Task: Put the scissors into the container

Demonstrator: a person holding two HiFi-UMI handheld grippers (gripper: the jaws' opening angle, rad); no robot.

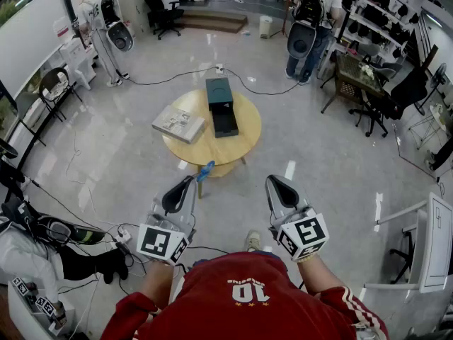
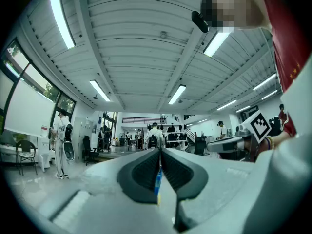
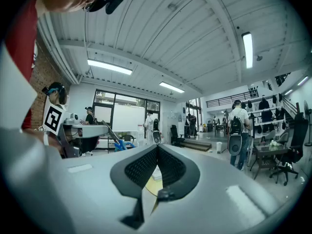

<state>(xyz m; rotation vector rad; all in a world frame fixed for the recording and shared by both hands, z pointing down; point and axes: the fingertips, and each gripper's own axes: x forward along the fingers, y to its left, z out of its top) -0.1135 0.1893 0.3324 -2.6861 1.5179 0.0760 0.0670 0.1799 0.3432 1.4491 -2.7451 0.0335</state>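
Note:
My left gripper (image 1: 192,181) is shut on the scissors (image 1: 205,170), whose blue handle sticks out past the jaw tips. In the left gripper view a thin blue strip of the scissors (image 2: 157,178) shows pinched between the pads. My right gripper (image 1: 272,181) is shut with nothing in it, held beside the left one. The container (image 1: 221,108), a long dark box, lies on the round wooden table (image 1: 244,134) ahead of both grippers. From the right gripper view the scissors (image 3: 117,144) show at the left, and the table (image 3: 152,185) shows through the jaw gap.
A flat grey book-like box (image 1: 178,124) lies on the table's left half. Cables run across the shiny floor. People with backpacks stand at the far left (image 1: 99,20) and far right (image 1: 311,20). Chairs and desks line the room's sides.

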